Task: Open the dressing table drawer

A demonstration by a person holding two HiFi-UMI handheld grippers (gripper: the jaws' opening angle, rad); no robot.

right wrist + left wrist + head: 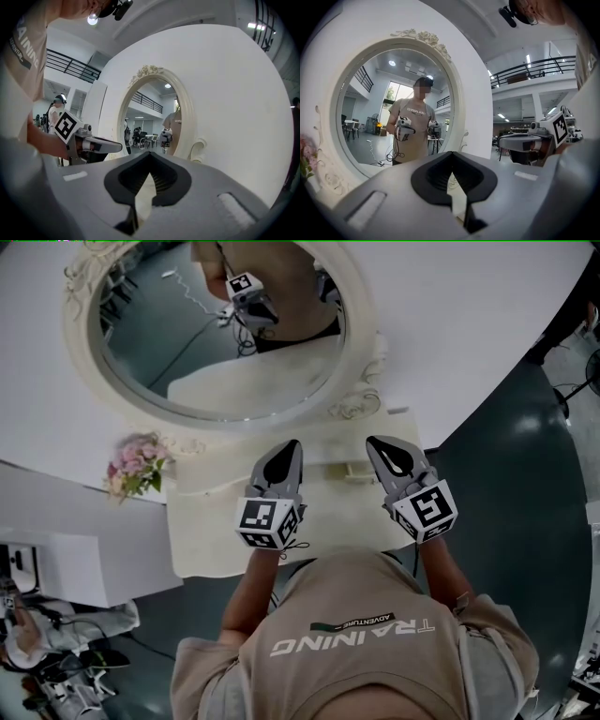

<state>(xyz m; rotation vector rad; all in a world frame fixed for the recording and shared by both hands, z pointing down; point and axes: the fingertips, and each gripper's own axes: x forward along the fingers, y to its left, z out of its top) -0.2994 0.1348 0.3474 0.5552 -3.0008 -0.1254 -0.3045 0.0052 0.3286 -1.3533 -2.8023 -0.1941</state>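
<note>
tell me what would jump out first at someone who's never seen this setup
The big oval mirror in its ornate cream frame dominates. It stands at the back of the cream table and reflects the person. Next come the left gripper and right gripper, side by side over the tabletop, both shut and empty. A pink bouquet sits by the mirror's lower left edge.
</note>
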